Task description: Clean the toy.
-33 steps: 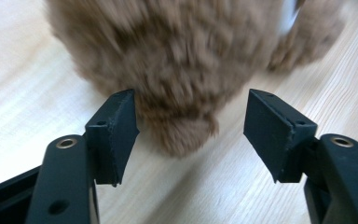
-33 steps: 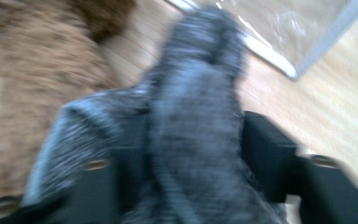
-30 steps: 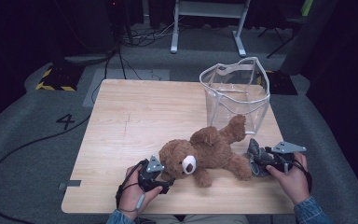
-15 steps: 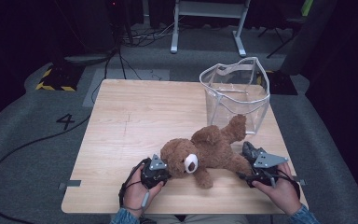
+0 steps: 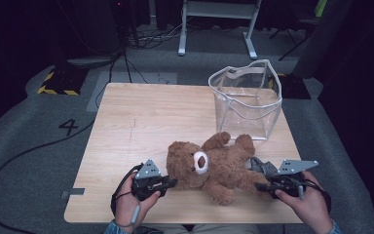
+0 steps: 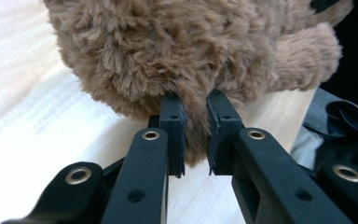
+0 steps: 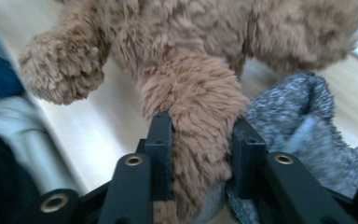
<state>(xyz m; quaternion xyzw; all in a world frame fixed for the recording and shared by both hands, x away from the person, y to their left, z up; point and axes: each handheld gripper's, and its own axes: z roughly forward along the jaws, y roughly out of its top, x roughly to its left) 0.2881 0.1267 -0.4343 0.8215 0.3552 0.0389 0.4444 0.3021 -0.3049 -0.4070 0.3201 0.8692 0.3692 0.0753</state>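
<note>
- Brown teddy bear (image 5: 209, 168): lies on its back at the near middle of the bench (image 5: 141, 126), head toward the left tongs, white muzzle upward, limbs spread; one arm reaches toward the clear bag.
- Left tongs (image 5: 171, 182): at the bear's head side, near the front edge of the bench. In the left gripper view the left tongs (image 6: 196, 135) are narrow and pinch a tuft of the bear's (image 6: 191, 51) fur between the two black pads, which press into it from either side.
- Right tongs (image 5: 260, 185): at the bear's leg side. In the right gripper view the right tongs (image 7: 200, 149) have just been closing and now clasp a furry limb of the bear (image 7: 196, 107), both pads against the fur.
- Grey speckled cloth (image 5: 262, 165): lies just beside the gripped limb, under the right tongs; it shows as grey knit (image 7: 303, 121) in the right gripper view.
- Clear plastic bag (image 5: 246, 100): stands open and upright at the far right of the bench, beyond the bear.
- Hands: the left hand (image 5: 131, 204) and the right hand (image 5: 307, 207) enter from the near edge, each holding its tongs.
</note>
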